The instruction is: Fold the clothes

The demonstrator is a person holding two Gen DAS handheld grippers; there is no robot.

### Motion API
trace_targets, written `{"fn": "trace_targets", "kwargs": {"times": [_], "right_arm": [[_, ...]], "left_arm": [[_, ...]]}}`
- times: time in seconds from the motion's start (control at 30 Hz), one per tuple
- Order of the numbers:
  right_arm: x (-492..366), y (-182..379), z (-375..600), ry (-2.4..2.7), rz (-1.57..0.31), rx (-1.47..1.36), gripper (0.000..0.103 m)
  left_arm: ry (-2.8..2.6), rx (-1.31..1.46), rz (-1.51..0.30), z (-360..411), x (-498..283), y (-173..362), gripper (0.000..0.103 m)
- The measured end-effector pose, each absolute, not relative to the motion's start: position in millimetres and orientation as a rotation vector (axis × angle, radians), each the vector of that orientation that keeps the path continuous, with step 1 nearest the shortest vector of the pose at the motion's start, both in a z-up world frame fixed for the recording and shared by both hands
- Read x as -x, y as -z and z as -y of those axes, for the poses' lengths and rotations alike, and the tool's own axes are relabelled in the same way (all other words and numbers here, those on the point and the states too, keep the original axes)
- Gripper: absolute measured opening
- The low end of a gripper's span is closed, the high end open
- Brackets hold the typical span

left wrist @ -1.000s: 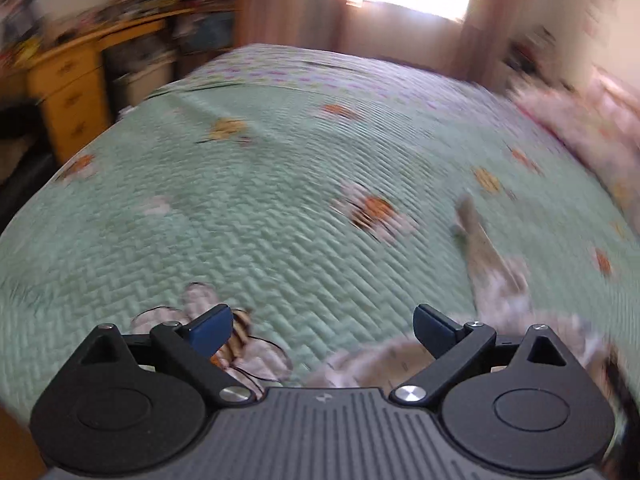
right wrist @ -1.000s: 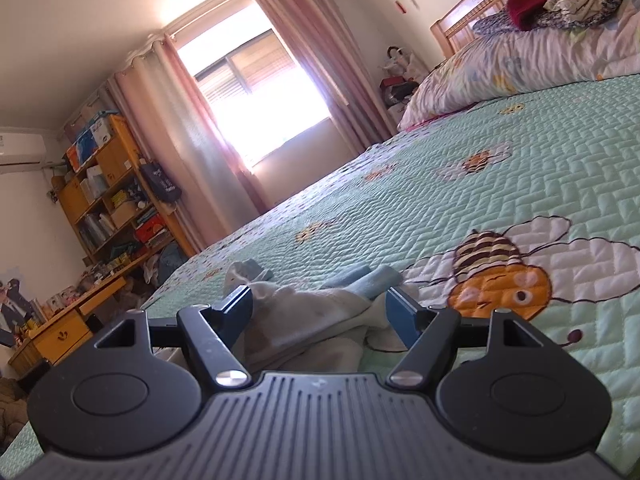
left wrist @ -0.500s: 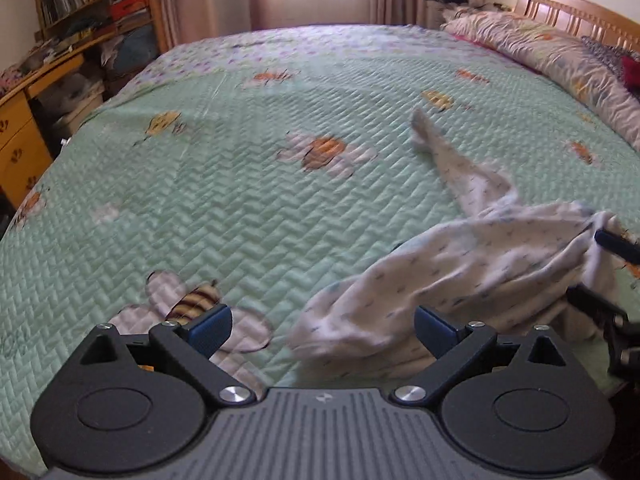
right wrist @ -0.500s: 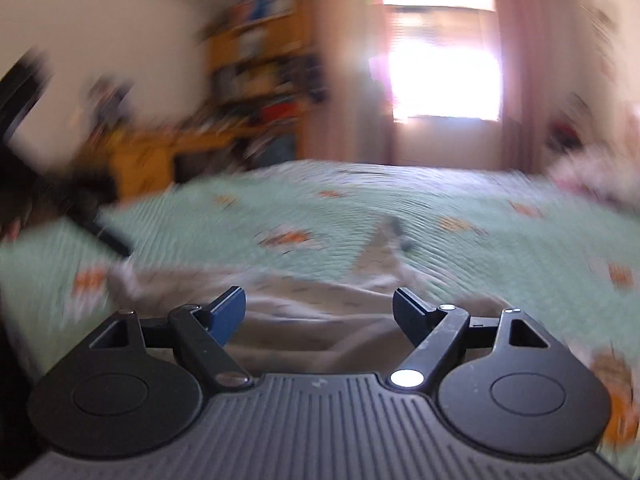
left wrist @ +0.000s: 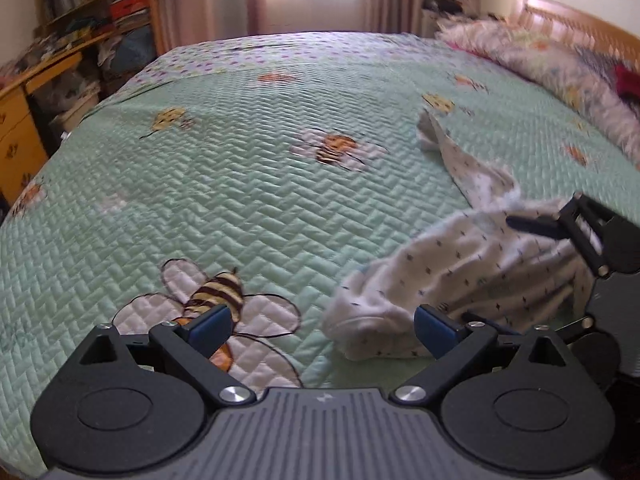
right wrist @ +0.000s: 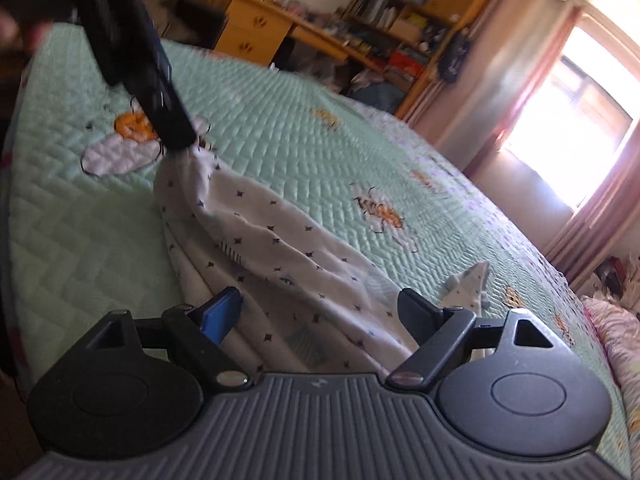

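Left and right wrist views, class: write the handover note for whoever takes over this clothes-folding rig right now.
Left gripper: open, nothing between its fingers, low over the quilt beside the garment's near end.
Right gripper: jaws opening, garment lying between them, not pinched.
Garment: white, small dark print, lying crumpled and stretched across the green bee quilt; one narrow end trails toward the pillows.
Done: no fold visible.
Left: spread it flat, then fold.
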State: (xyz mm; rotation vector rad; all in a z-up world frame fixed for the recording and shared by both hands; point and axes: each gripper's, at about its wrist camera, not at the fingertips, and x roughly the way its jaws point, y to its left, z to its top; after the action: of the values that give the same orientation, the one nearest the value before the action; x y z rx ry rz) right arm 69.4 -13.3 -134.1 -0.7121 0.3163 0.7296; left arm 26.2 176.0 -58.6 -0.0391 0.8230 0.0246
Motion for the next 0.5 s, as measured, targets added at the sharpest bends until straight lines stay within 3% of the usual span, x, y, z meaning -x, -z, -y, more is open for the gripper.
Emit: {"fn": "trace_targets", "kwargs": {"times": [0.07, 0.1, 0.13, 0.2, 0.3, 0.5], "right_arm": [[-77, 130, 10, -0.751, -0.333, 0.696, 0.083], [-82, 127, 9, -0.754, -0.347, 0.679, 0.070], [-87, 124, 8, -0.751, -0.366, 0.656, 0.044], [-94, 117, 11, -0.748, -0.385, 0.594, 0.023], [-93, 102, 24, -0.728, -0.341, 0.486, 0.011], [-90, 36, 101, -0.598, -0.196, 0.065, 0.011]], "left_arm": [[-0.030, 0.085, -0.819, -187, -22, 57, 0.098], [-0.034, 0.104, -0.818, -192, -20, 57, 0.098], [-0.039, 0.119, -0.818, -196, -18, 58, 0.098], [-0.049, 0.138, -0.816, -202, -14, 58, 0.098], [-0.056, 0.158, -0.814, -210, -10, 58, 0.098], [-0.043, 0.195, -0.812, -216, -6, 58, 0.098]]}}
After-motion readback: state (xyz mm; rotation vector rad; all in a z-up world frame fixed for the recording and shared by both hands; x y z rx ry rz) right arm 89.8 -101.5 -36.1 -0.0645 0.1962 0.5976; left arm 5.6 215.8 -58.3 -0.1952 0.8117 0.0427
